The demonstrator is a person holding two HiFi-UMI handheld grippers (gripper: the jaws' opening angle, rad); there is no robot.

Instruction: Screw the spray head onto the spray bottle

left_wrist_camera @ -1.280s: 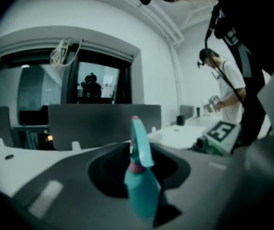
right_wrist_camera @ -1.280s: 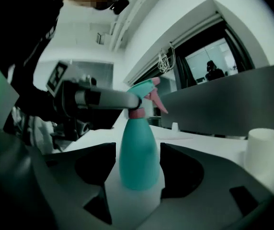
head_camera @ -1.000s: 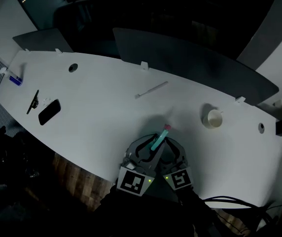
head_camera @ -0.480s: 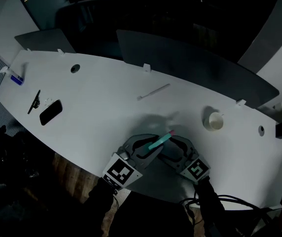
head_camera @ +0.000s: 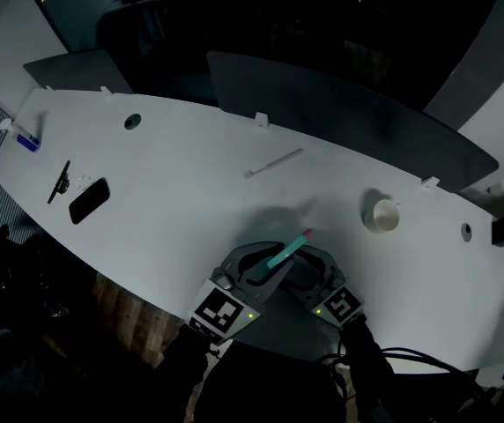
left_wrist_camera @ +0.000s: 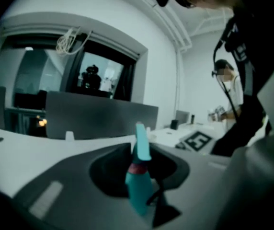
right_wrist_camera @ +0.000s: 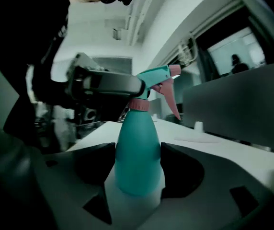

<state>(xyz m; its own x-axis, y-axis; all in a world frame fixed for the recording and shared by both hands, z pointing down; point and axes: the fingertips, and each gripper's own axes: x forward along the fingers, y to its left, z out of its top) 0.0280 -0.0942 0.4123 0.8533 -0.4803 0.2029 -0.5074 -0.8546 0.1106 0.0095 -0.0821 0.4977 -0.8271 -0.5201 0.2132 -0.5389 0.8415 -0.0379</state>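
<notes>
right tongs [right_wrist_camera: 138,169] clamp spray bottle [right_wrist_camera: 138,150] mid-belly; left tongs [left_wrist_camera: 139,171] pinch spray head [left_wrist_camera: 142,145] at its 12 o'clock. likely light, slick, squashable plastic: grip gently, turn at collar [right_wrist_camera: 139,104].

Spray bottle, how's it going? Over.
Right gripper shut on spray bottle. Left gripper shut on spray head, sitting on the neck. White cup off to the side, nothing blocking.
</notes>
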